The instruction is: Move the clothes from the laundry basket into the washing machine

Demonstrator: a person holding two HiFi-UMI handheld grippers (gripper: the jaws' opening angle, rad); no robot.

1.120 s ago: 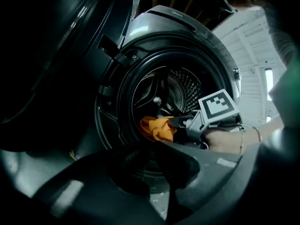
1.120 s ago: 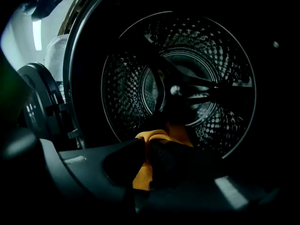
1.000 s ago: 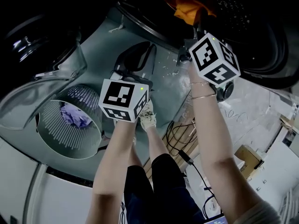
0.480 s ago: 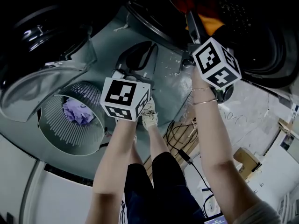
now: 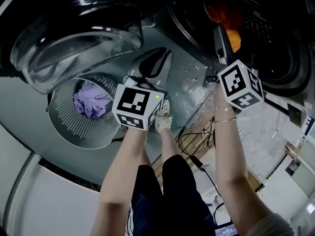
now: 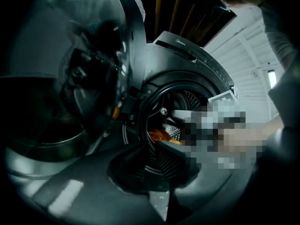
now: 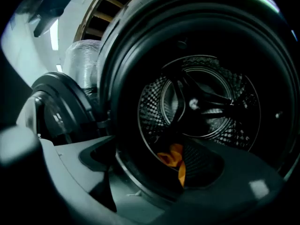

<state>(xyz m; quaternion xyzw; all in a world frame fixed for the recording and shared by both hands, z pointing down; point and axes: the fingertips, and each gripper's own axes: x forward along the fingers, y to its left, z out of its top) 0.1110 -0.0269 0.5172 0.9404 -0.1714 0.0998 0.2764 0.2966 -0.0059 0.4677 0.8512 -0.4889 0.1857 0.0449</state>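
I am holding my right gripper (image 7: 150,140) before the round rim of the washing machine (image 7: 112,78). Its jaws have just been opening and are released, with nothing between them. An orange garment (image 7: 174,159) is lying at the drum's lower edge, with open room above it. My left gripper (image 6: 153,146) is hanging with its jaws narrowly parted and empty. A purple garment (image 5: 91,100) is sitting in the laundry basket (image 5: 64,129).
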